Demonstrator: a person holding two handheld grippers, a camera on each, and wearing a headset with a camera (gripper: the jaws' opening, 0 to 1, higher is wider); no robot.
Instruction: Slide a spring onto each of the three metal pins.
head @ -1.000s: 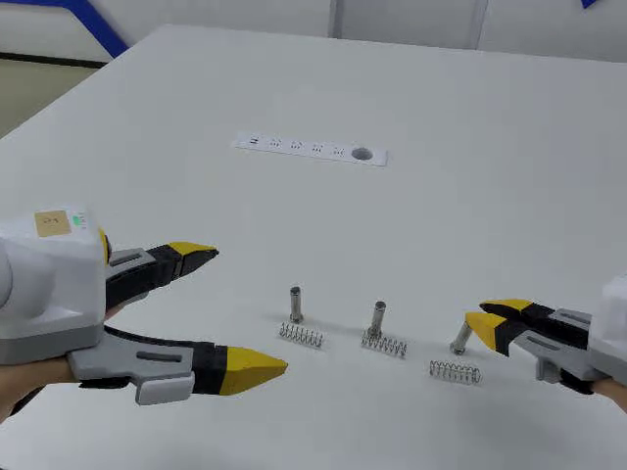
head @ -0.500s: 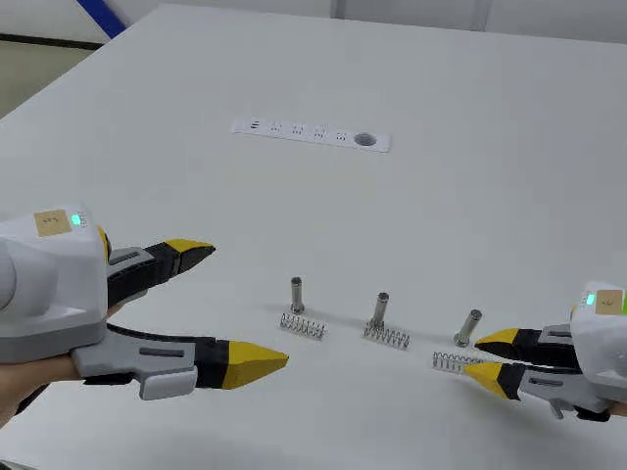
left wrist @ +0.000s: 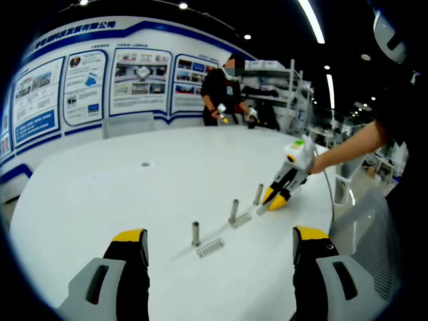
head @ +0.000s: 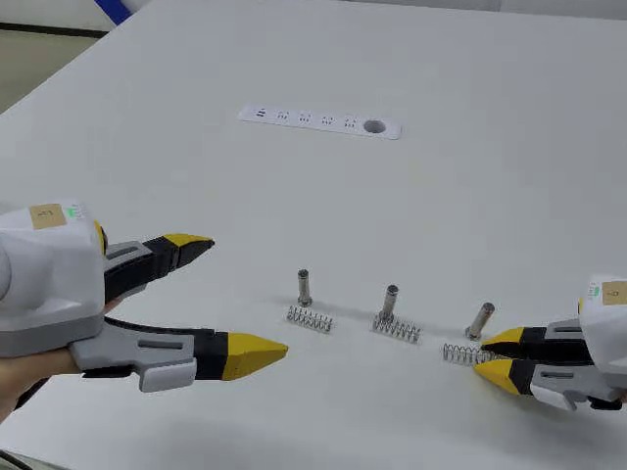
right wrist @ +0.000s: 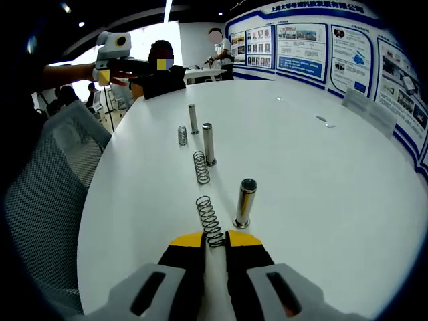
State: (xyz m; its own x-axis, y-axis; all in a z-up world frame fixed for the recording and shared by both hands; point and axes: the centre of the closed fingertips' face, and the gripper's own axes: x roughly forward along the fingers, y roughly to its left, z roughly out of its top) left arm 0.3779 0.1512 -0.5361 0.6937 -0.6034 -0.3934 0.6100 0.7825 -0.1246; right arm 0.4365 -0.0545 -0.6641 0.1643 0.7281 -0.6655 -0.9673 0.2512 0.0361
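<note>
Three short metal pins stand upright in a row on the white table: left pin (head: pixel 305 287), middle pin (head: pixel 390 303), right pin (head: pixel 480 319). A spring lies in front of each: left spring (head: pixel 310 319), middle spring (head: pixel 396 329), right spring (head: pixel 458 352). My right gripper (head: pixel 498 354) is low on the table, shut on the near end of the right spring (right wrist: pixel 209 221), just beside the right pin (right wrist: pixel 245 202). My left gripper (head: pixel 230 294) hovers wide open left of the row, holding nothing. From it I see the left pin (left wrist: pixel 195 234) and left spring (left wrist: pixel 210 248) ahead.
A white power strip (head: pixel 320 121) lies flat farther back on the table. The table's left edge (head: pixel 59 93) runs diagonally at the upper left. A mesh chair (right wrist: pixel 47 200) stands beside the table, and a person (left wrist: pixel 224 93) stands at its far end.
My right gripper has dropped from beside the right pin to the table and shut on the end of the right spring. The left gripper has stayed put; the camera tilted a little.
</note>
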